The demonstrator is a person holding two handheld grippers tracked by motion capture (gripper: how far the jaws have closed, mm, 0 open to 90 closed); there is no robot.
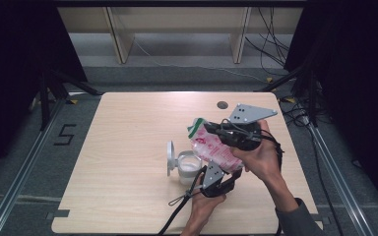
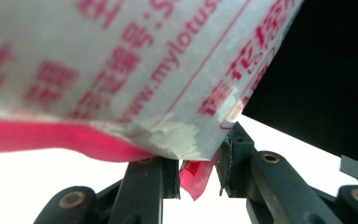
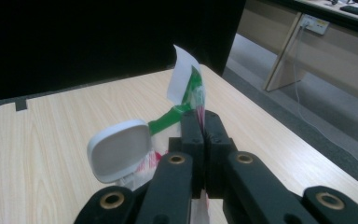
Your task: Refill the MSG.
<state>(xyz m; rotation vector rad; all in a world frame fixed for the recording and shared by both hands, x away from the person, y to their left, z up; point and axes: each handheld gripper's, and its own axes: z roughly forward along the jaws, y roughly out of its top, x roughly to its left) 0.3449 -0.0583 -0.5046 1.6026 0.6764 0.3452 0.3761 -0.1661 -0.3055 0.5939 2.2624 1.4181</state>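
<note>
At centre right of the high view, a white plastic pouch (image 1: 211,147) with pink print reading "www.mylotus" is tilted over a clear lidded container (image 1: 187,167) of white powder on the counter (image 1: 128,147). The right gripper (image 3: 199,123) pinches its green-striped top; the left gripper (image 2: 198,163) straddles its bottom corner, pads apart.

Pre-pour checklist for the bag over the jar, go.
1. Right tongs clamped on the green-striped top edge of the white plastic bag with pink print: ok.
2. Left tongs at the bag's pink bottom corner: pads stand apart around it, grip not ok.
3. White round jar upright on the light wooden table: ok.
4. Jar's hinged white lid flipped open: ok.
5. Bag's open end over the jar mouth: cannot tell.
</note>
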